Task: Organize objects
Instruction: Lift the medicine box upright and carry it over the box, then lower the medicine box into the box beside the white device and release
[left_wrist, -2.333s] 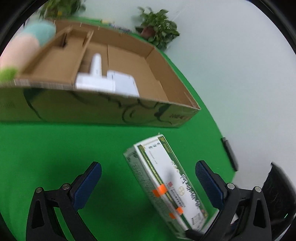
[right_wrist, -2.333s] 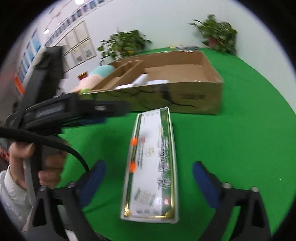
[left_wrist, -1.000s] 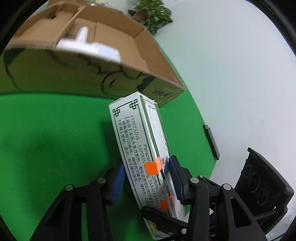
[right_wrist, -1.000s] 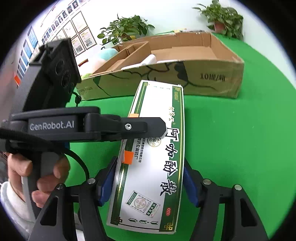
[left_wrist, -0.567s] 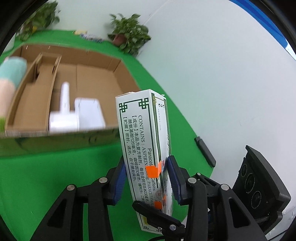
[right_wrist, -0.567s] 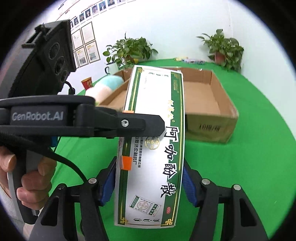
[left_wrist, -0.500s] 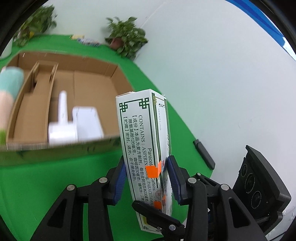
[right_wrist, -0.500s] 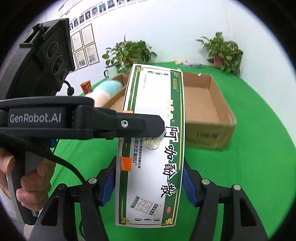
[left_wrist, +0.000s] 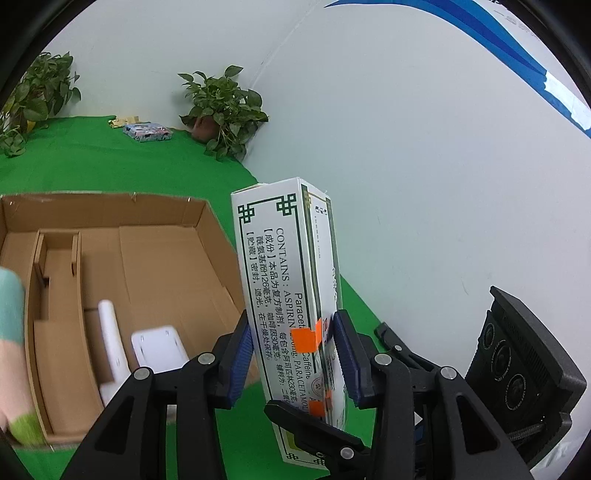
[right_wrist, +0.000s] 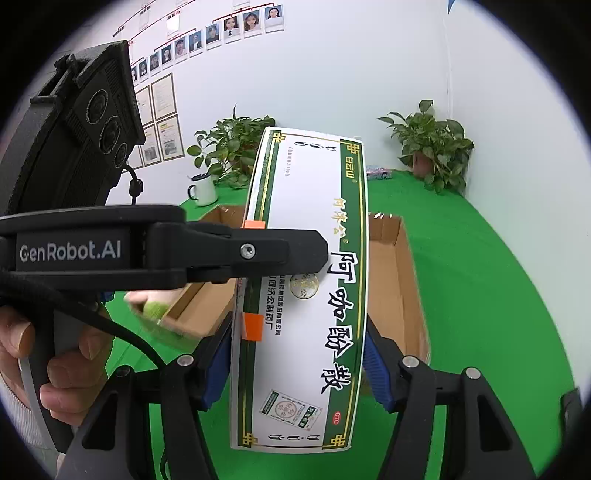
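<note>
Glossy printed card on the medicine box (right_wrist: 306, 295), gilt-edged; matt brown corrugated cardboard in the tray (left_wrist: 155, 251); matt black plastic on the left gripper (left_wrist: 293, 354), ribbed blue pads (left_wrist: 240, 354); flat green cloth (right_wrist: 480, 277) beneath.

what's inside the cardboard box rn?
In the cardboard box: a white bottle and a white flat pack beside it, plus an empty divider section at left. The near corner is hidden behind the left tool and the medicine carton.

medicine box (left_wrist: 284, 280) "CONTAINS: ASPIRIN", left gripper (right_wrist: 255, 254) "GenRobot.AI"
</note>
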